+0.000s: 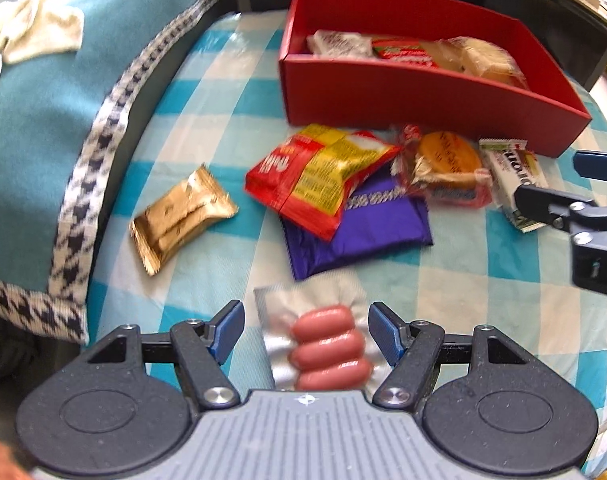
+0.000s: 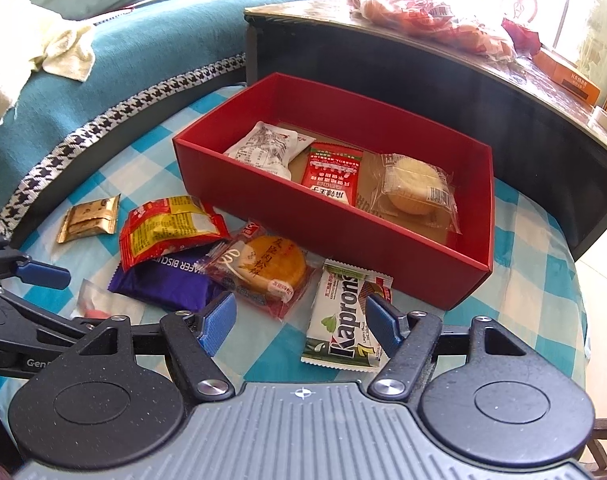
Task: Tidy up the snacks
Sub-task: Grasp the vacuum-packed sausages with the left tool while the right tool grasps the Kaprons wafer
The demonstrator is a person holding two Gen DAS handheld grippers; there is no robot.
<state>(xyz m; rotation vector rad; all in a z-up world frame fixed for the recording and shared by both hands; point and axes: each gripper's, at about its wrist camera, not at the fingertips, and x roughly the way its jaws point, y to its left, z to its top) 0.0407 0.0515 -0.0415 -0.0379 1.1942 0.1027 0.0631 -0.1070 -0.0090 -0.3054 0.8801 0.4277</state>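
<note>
Left gripper (image 1: 305,332), jaws spread, is straddling a glossy vacuum-sealed sausage pack (image 1: 323,344), untouched. Right gripper (image 2: 299,320), jaws spread, is hovering over a crinkly Kaprons wafer (image 2: 343,320). Rigid red cardboard box (image 2: 383,248) is holding three wrapped snacks on the checked bench (image 2: 535,280).

Red box (image 2: 343,236): holds three wrapped snacks
Right gripper (image 2: 299,326): blue pads apart, over the Kaprons packet (image 2: 345,320), not pressing it
Checked cloth (image 2: 535,288): more snacks lie loose on it

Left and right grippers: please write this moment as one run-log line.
left gripper: open, around clear sausage pack | right gripper: open, over green-white Kaprons wafer packet | red cardboard box: three snacks
</note>
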